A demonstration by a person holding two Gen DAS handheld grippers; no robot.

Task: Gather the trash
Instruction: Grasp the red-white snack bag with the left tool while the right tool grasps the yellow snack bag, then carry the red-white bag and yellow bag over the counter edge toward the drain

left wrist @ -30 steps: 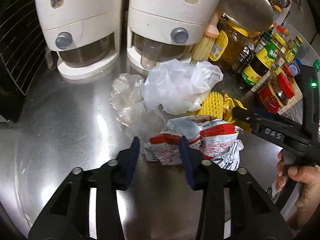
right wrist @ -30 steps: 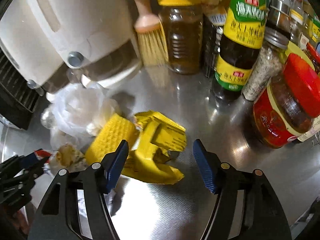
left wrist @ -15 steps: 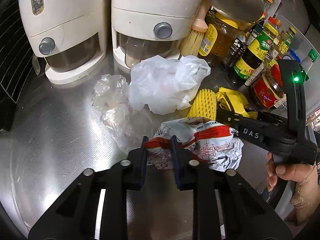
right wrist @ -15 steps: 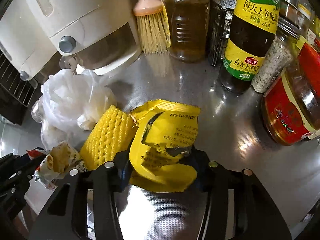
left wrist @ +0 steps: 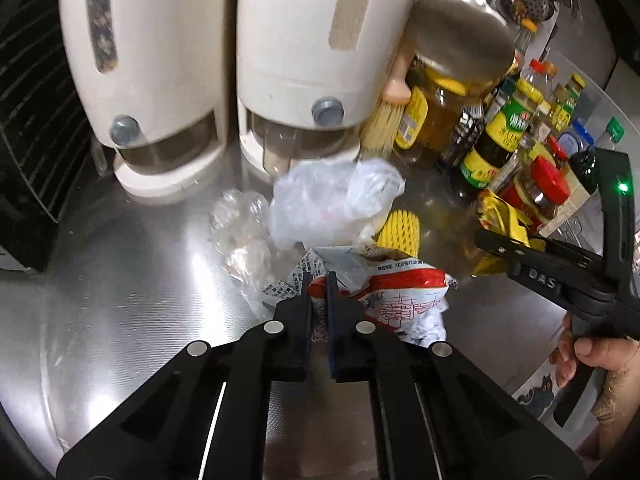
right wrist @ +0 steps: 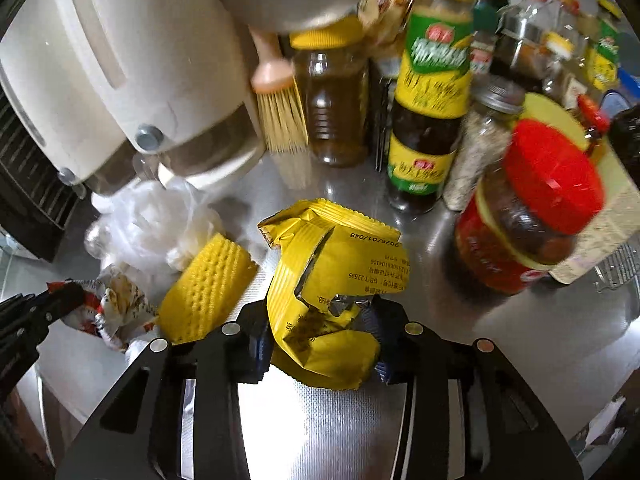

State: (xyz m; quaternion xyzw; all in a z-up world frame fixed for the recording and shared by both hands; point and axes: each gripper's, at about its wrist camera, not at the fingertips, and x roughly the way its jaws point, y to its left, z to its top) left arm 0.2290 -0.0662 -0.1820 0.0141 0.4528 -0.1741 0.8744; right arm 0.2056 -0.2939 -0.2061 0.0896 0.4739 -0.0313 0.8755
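Note:
My left gripper (left wrist: 319,280) is shut on the edge of a crumpled red-and-white snack wrapper (left wrist: 400,292), held just above the steel counter (left wrist: 120,300). In the right wrist view my right gripper (right wrist: 320,324) has its jaws closing, with the pads pressing both sides of a crumpled yellow wrapper (right wrist: 332,264). A yellow foam net (right wrist: 204,292) lies to the left of that wrapper. Behind the net sit a white plastic bag (left wrist: 332,200) and some clear film (left wrist: 240,216). The left wrist view shows the right gripper (left wrist: 500,240) with a hand on its handle.
Two white dispensers (left wrist: 160,60) (left wrist: 312,40) stand at the back. Sauce bottles (right wrist: 432,92), an oil jar (right wrist: 336,108), a red-lidded jar (right wrist: 532,216) and a brush (right wrist: 280,116) crowd the right. A black rack (left wrist: 24,120) lines the left edge.
Both grippers have closed, the left on the red-and-white wrapper and the right on the yellow wrapper. Both wrappers have come up a little off the counter.

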